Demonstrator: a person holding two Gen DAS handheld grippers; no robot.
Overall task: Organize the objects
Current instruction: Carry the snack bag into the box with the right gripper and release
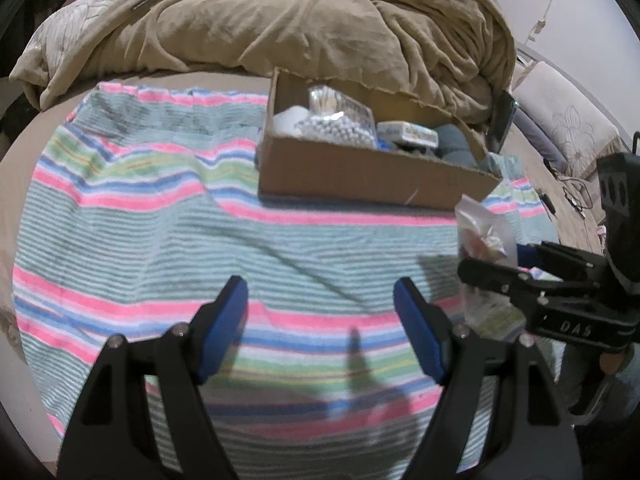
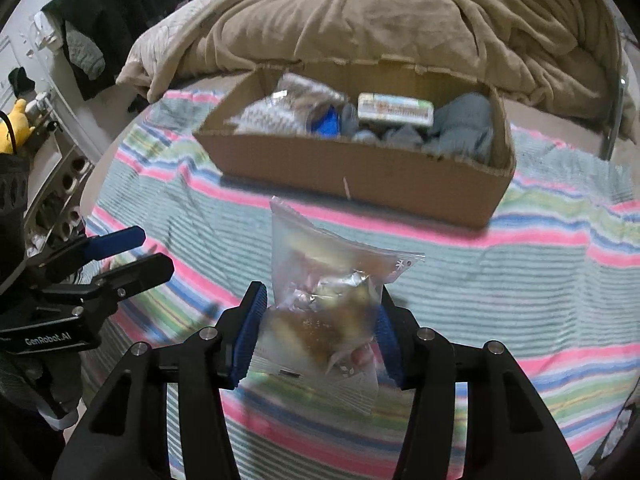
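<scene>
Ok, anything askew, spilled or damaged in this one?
Nothing spilled. The cardboard box has a ragged, torn top edge and sits skewed on the striped towel. The plastic bag in the right gripper looks intact.

My cardboard box (image 2: pixel 360 184) sits on the towel (image 2: pixel 520 280), blanket (image 2: pixel 360 12) heaped behind it. The plastic bag (image 2: pixel 324 300) hangs before the box, my left gripper (image 2: pixel 132 256) to its left.

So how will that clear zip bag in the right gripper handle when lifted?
Probably floppy: the zip bag is thin film, its top bent above the right gripper. The loose contents may shift and sag. It looks light, and the smooth plastic may slip.
</scene>
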